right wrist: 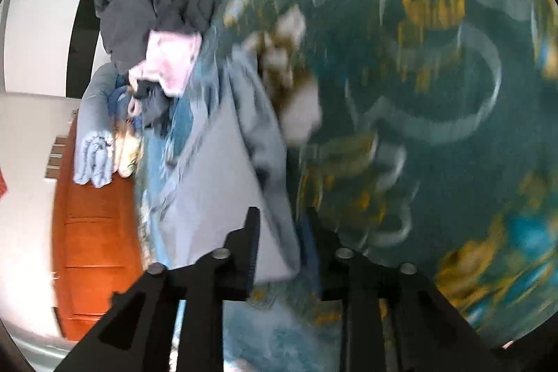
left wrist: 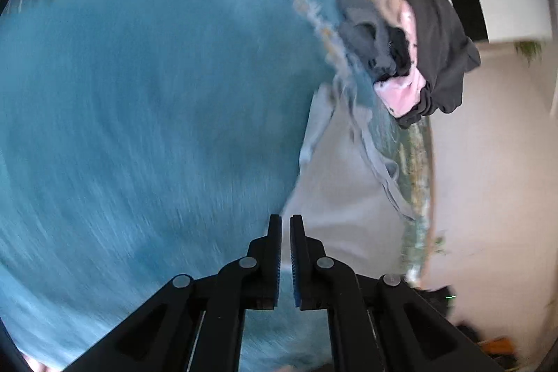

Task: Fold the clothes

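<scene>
Right fingers [right wrist: 256, 253] straddle grey garment [right wrist: 223, 197], spread.

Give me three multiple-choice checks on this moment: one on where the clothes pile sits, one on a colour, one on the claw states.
1. Where is the heap of dark grey and pink clothes in the left wrist view?
A. upper right, at the edge of the blue fabric surface
B. between the left claw's fingers
C. lower left corner

2. What colour is the flat piece of cloth reaching between the right claw's fingers?
A. red
B. pale grey-blue
C. black

3. How do the two claws stand?
A. both wide open
B. left claw nearly closed on nothing, right claw parted around cloth
C. both clamped on the heap

Answers: 1 A, the heap lies upper right, away from the claw. 2 B, the cloth is light grey-blue against the patterned teal cover. 3 B, only a thin empty slit shows on the left; the right fingers straddle the cloth's corner.
</scene>
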### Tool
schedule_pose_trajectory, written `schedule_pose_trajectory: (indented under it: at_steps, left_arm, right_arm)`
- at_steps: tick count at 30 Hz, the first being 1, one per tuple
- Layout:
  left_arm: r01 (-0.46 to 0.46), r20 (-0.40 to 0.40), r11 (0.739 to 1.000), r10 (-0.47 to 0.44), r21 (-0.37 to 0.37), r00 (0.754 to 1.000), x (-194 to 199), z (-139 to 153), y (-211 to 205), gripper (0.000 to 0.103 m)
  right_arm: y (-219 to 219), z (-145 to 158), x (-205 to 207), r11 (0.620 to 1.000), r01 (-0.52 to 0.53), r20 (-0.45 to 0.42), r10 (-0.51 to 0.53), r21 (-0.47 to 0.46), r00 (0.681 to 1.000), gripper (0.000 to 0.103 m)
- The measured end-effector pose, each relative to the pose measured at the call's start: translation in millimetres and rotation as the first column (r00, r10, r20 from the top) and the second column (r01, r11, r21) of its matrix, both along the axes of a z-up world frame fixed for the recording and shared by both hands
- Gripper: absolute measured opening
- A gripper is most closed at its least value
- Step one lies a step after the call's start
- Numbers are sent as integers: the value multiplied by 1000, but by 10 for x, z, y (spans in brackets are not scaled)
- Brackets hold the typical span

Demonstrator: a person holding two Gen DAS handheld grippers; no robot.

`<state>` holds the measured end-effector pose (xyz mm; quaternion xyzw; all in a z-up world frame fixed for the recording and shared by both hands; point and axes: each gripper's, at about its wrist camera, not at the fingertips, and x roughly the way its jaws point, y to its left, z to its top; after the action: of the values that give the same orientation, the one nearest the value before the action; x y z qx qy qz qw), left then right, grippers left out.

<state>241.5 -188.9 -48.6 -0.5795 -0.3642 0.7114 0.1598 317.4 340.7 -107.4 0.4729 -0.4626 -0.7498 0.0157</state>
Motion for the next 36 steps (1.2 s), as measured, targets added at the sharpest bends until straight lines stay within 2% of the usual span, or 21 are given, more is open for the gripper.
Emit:
schedule_pose_trajectory:
  at_steps: [2, 3, 4, 5, 6, 7, 9, 13, 17, 18, 19, 21, 22, 24, 26, 28, 29, 30, 33, 36]
  left_arm:
    - [35, -25, 999, -36, -37, 999, -185, 85, 72, 13]
    - [52, -37, 997, -54, -56, 998, -278, 128, 108, 19]
    - [69, -49, 995, -73, -75, 996, -370, 170, 144, 29]
    - [86, -61, 992, -91, -94, 994, -463, 213, 180, 36]
    - [102, -72, 988, -110, -113, 991, -555, 255, 216, 52]
    - [118, -82, 984, -129, -132, 988, -648, 298, 252, 60]
    - [148, -103, 974, -168, -171, 981, -833, 383, 325, 60]
    - [187, -88, 960, -209, -208, 974, -1075, 300, 480, 60]
    - [203, -53, 953, -220, -227, 974, -1128, 207, 539, 56]
    - [209, -47, 948, -226, -238, 973, -1136, 193, 558, 45]
    - [220, -41, 941, -238, -259, 970, -1140, 191, 575, 28]
    - [239, -29, 934, -256, -267, 966, -1161, 190, 588, 15]
    - [249, -24, 930, -265, -270, 964, -1173, 190, 594, 7]
    - [268, -12, 923, -282, -276, 959, -1195, 189, 605, 6]
    - [262, -15, 940, -271, -218, 962, -1249, 210, 565, 6]
    - [231, -10, 968, -233, -100, 972, -1339, 205, 496, 6]
    - [198, -2, 980, -198, -14, 980, -1398, 175, 443, 6]
    - [161, 9, 986, -162, 47, 987, -1446, 140, 401, 6]
    - [62, 67, 993, -69, 98, 995, -1601, -69, 314, 5]
    - [-37, 130, 983, 13, 180, 991, -1628, -316, 220, 6]
  right_arm:
    - [51, 133, -181, 999, -8, -29, 10, 48, 1000, 30]
    - [38, 176, -330, 998, -29, -41, 32, 62, 999, 31]
    - [26, 220, -480, 996, -50, -52, 54, 76, 997, 37]
    - [13, 263, -629, 993, -70, -63, 76, 90, 995, 39]
    - [1, 306, -778, 990, -91, -74, 98, 104, 992, 39]
    - [-10, 334, -916, 988, -106, -78, 115, 116, 990, 39]
    - [-25, 308, -1120, 986, -111, -55, 119, 128, 991, 39]
    - [-83, 242, -1387, 977, -138, -2, 140, 164, 990, 39]
    - [-46, 164, -1398, 977, -152, 3, 153, 147, 988, 39]
    - [-39, 149, -1403, 977, -155, 6, 156, 145, 988, 38]
    - [-41, 140, -1417, 976, -162, 12, 162, 142, 987, 29]
    - [-47, 102, -1447, 977, -187, 25, 186, 100, 982, 5]
    - [-40, 82, -1463, 978, -192, 27, 191, 75, 981, 4]
    - [33, 34, -1505, 986, -164, 11, 164, 9, 986, 4]
    - [105, -15, -1547, 989, -136, -3, 136, -57, 991, 4]
    - [178, -63, -1588, 986, -108, -15, 107, -124, 994, 4]
    - [214, -87, -1609, 983, -94, -20, 92, -157, 996, 4]
    - [251, -111, -1630, 979, -80, -25, 77, -190, 997, 4]
    - [358, -196, -1692, 958, -36, -32, 28, -286, 999, 4]
    - [398, -363, -1731, 942, 19, 5, -19, -336, 1000, 4]
